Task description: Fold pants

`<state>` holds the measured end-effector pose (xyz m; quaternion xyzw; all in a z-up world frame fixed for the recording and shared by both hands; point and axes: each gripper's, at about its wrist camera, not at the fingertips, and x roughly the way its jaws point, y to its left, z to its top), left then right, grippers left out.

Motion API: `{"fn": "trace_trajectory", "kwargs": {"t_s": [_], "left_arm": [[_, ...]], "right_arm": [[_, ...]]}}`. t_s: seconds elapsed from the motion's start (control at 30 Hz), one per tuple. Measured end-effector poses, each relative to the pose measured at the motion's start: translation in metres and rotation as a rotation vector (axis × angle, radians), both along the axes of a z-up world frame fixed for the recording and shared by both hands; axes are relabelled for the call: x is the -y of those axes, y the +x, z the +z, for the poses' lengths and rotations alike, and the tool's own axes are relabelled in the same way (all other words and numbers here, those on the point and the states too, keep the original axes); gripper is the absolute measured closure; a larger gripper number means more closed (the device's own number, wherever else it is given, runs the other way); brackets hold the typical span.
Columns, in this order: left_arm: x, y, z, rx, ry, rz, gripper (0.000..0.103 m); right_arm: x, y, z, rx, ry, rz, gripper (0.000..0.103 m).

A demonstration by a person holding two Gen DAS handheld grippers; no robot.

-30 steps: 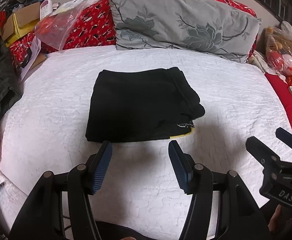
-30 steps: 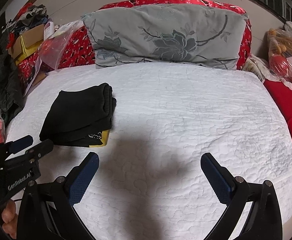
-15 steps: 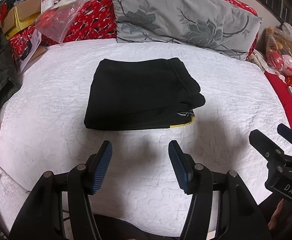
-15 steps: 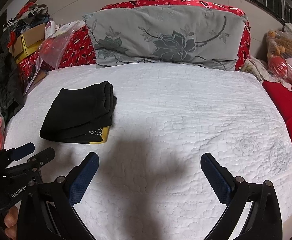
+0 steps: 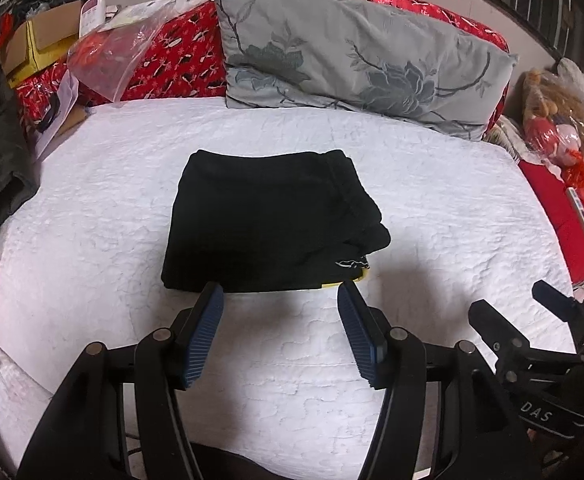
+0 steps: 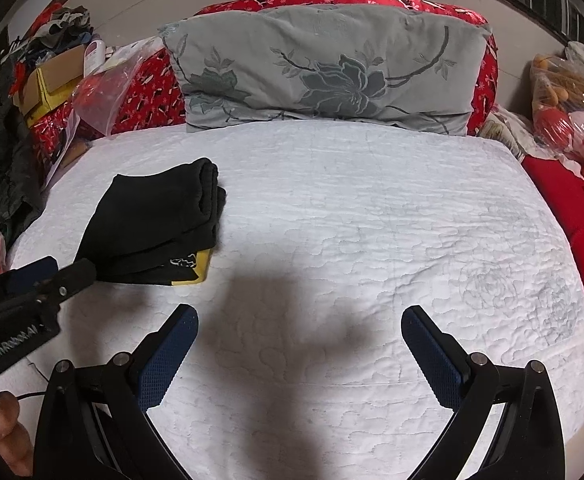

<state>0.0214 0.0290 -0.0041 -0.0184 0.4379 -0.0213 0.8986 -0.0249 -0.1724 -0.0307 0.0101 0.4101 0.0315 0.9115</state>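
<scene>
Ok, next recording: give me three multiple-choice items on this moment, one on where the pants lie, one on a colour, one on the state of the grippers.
1. Where do the folded black pants lie?
A. on the white quilted bedspread, in front of the grey floral pillow
B. on top of the pillow
C. between the left gripper's jaws

2. What colour peeks out at the near right corner of the pants?
A. red
B. yellow
C. green

3. How do the grippers stand?
A. both shut on the pants
B. the left gripper shut on the pants, the right gripper open
C. both open, with nothing between the jaws

Key: 1 A, the bundle rests flat on the bedspread, short of the pillow. 2 B, a yellow edge shows under the black layers. 3 C, each wrist view shows bare bedspread between the blue pads.
</scene>
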Motion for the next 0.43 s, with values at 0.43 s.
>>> {"fn": "trace_trajectory", "kwargs": {"t_s": [0.43], "left_arm": [[0.0026,0.0012,-0.0027,-0.023,0.024,0.006,0.043]], "right_arm": [[0.0026,0.0021,-0.0006,-0.005,0.005,-0.007,0.001]]}}
